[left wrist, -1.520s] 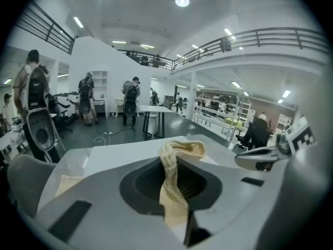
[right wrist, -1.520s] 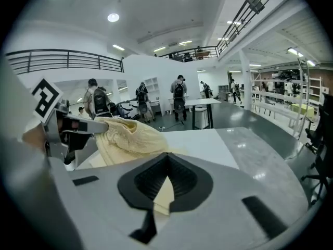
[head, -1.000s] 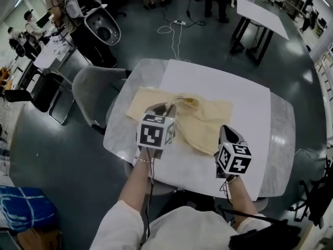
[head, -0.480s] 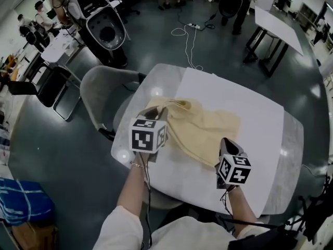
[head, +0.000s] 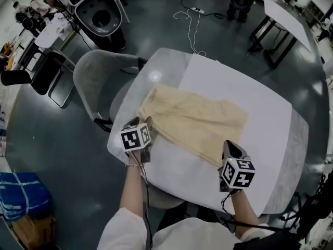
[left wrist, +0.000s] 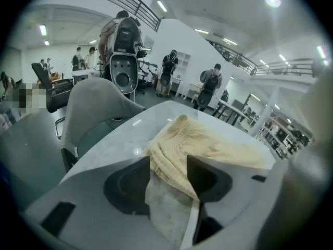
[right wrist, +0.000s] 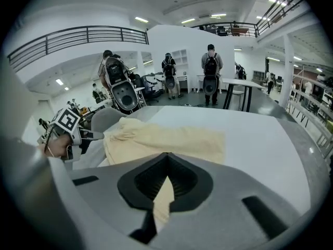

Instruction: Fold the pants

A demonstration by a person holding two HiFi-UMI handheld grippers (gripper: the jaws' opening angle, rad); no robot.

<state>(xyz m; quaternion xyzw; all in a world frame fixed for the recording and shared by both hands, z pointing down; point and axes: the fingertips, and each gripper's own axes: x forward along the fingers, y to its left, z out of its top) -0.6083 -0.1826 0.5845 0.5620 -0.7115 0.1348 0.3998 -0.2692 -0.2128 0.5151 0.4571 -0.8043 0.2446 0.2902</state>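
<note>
The cream pants [head: 197,123] lie flat as one long folded strip on the white sheet [head: 255,95], waistband to the left. My left gripper [head: 147,122] sits at the waistband end; its jaws have just been opening and stand open. In the left gripper view the waistband [left wrist: 171,139] lies loose on the table, reaching into the gap between the left gripper's [left wrist: 167,163] jaws, and the pads do not press it. My right gripper [head: 227,146] is at the near right corner of the pants. The right gripper [right wrist: 167,158] is shut on a pinch of the pants' [right wrist: 166,134] edge.
The grey marble table [head: 151,77] carries the white sheet. A grey chair [head: 93,82] stands against its left side. Beyond it are a dark office chair [head: 31,77], other tables [head: 283,17], a floor cable [head: 190,17] and people in the background.
The left gripper has swung down and toward the near left with the waistband, then opened and let it go. The bunched pants now lie spread flat. The right gripper has sunk a little.
</note>
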